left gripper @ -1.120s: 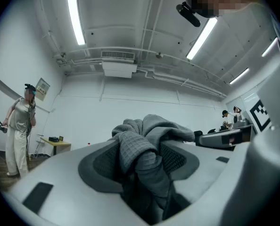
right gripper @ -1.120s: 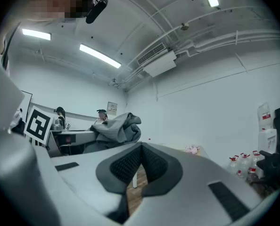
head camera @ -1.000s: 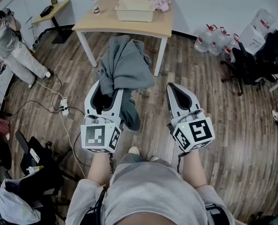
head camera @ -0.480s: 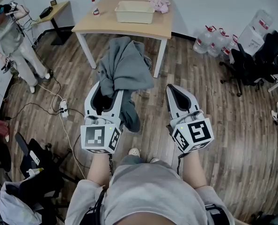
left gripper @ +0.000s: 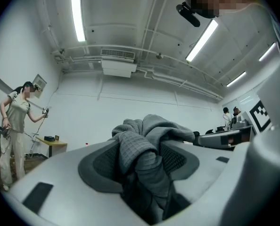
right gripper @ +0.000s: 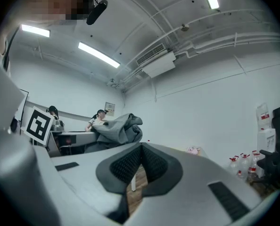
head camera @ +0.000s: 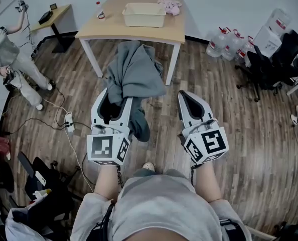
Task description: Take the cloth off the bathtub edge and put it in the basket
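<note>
Counts: two hand-held grippers, one grey waffle-textured cloth, one cream rectangular plastic basket, one crumpled pink fabric bundle, one small white bottle with a red cap, two tables, at least three clear water jugs.

Left gripper point(head camera: 116, 102): jaws clamped on the grey waffle-textured cloth point(head camera: 134, 72). In the left gripper view the fabric point(left gripper: 144, 145) fills the gap between both dark pads and bulges out past the tips.

Right gripper point(head camera: 185, 97): jaws drawn together, only a thin slit left between the pads, nothing in it. It is held just beside the left gripper, apart from the cloth.

Cloth position: held in the air above the wood-plank floor point(head camera: 229, 114), in front of the person, well apart from the basket.

Cloth orientation: the long axis runs away from the person toward the light wooden surface on white legs point(head camera: 159, 31). The wide bunched mass lies at the far end, beyond the jaw tips. A narrower tail point(head camera: 139, 127) hangs down along the inner side of the left gripper, toward the person.

The basket point(head camera: 144, 13) stands on that surface. The pink bundle point(head camera: 170, 5) lies near its right end and the bottle point(head camera: 100, 11) to its left.

A smaller second table point(head camera: 53, 16) stands far left. The water jugs point(head camera: 229, 44) stand by the wall on the right.
</note>
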Motion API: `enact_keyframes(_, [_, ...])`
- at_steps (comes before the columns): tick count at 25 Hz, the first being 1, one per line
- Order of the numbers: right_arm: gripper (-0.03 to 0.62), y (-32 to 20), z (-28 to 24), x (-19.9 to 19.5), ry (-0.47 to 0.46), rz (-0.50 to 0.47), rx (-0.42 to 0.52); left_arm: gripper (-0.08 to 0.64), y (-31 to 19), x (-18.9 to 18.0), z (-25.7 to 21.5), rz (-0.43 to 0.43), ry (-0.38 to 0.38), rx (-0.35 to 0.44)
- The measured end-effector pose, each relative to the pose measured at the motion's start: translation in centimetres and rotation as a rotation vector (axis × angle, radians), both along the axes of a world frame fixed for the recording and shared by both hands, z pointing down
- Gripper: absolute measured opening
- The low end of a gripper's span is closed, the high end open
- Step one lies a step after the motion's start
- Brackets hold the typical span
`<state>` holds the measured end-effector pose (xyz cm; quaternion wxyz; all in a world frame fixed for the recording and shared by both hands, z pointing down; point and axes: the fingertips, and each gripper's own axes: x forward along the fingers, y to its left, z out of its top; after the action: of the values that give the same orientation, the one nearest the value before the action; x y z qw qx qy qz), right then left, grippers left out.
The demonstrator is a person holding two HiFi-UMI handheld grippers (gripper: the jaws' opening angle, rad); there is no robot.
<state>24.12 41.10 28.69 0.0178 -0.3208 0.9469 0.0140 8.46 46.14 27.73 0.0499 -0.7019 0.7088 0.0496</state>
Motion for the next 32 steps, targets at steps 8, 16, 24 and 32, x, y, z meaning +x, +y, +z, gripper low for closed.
enact_keyframes(8, [0.006,-1.6,1.1,-2.0,0.011,0.021,-0.012,0.256,-2.7,-2.0,1.1,0.034,0.017,-0.012])
enact_keyframes(16, [0.006,-7.9,1.2,-2.7,-0.005,0.021,-0.023,0.256,-8.3,-2.8,0.9,0.022,0.015,-0.005])
enact_keyframes(24, [0.006,-16.6,0.5,-4.5,-0.005,-0.053,-0.006,0.256,-16.0,-3.7,0.5,-0.031,0.008,0.005])
enact_keyframes(32, [0.006,-24.6,0.3,-4.7,0.007,-0.111,0.003,0.256,-23.3,-3.3,0.3,-0.079,0.014,0.011])
